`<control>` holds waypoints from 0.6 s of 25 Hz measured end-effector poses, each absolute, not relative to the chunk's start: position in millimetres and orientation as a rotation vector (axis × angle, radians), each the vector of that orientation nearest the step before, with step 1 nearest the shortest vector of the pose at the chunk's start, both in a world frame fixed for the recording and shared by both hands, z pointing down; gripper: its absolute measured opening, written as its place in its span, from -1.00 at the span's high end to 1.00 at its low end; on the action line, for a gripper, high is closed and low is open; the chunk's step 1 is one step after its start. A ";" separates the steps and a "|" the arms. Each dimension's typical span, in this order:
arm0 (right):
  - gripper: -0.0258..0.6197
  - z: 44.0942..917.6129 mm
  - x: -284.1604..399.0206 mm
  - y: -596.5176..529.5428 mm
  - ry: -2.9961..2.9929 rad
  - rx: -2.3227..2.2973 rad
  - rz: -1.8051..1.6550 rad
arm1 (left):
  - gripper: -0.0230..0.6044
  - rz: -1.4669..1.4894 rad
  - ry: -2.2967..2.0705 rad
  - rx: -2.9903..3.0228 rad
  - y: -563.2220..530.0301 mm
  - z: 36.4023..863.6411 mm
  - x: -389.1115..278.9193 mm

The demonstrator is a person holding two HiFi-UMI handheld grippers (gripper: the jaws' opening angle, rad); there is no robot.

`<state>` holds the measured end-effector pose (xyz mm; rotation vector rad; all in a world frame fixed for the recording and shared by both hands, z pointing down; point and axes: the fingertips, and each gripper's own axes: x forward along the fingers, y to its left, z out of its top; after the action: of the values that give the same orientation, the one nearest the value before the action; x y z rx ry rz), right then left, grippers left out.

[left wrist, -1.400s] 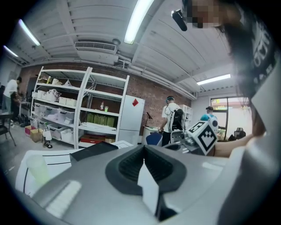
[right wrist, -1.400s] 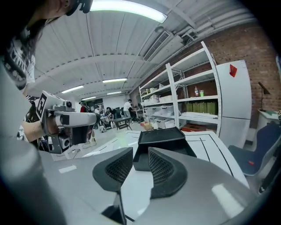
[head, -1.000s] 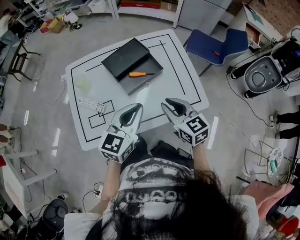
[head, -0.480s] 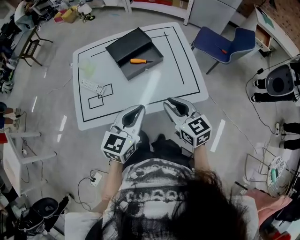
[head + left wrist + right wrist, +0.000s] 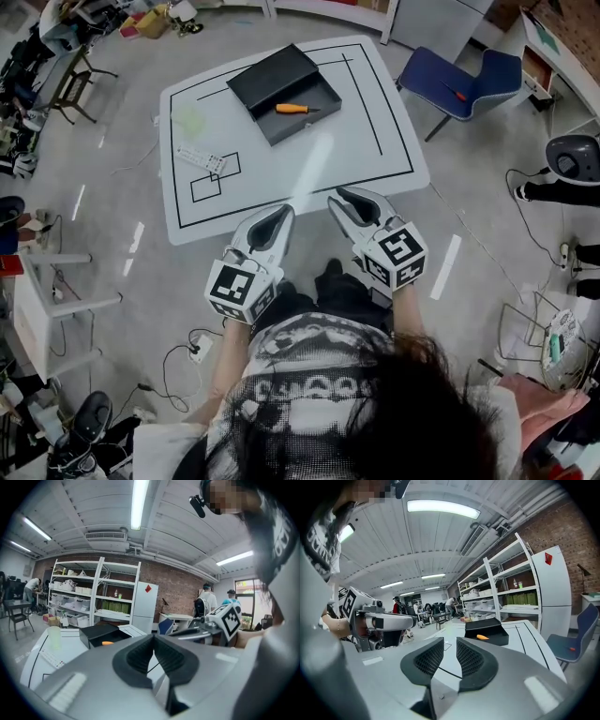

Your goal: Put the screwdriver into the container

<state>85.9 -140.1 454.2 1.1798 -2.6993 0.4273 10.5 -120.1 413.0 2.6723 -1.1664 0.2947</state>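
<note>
Grey workshop floor runs all round a white table (image 5: 375, 141) marked with black lines, and the thing to watch on it is the black container (image 5: 323, 96) at its far end. The orange-handled screwdriver (image 5: 295, 109) lies flat inside the container's open tray, well within its walls. To the left of the container, on the person's side, are a pale cup (image 5: 192, 120) and, nearer the person, a remote control (image 5: 202, 159). Off to the container's right stands a blue chair (image 5: 464, 82) with some small red object on its seat; I can't tell what it is.

Neither tool is anywhere near the container. The left gripper (image 5: 153, 639) is held close to the person's body, over the table edge farthest from the container, and its pads meet at the tips with nothing between them. The right gripper (image 5: 450, 644) hangs just beside it, equally far from the container. Its jaws stand apart with a clear gap, and only the tabletop shows through.

By my reckoning the job is done — the screwdriver is where the task wants it and nobody is holding it. Nothing looks left to do, unless the container's lid is meant to be shut, which the task doesn't ask for.
</note>
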 end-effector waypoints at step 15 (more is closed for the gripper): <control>0.74 435.5 -19.6 -69.5 -2.678 1.246 0.383 | 0.93 0.243 -1.109 2.703 -52.7 405.2 -96.2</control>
<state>-19.6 -69.5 435.5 1.2458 -2.6785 0.3826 -96.2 -52.7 405.2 2.7028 -1.1094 0.2434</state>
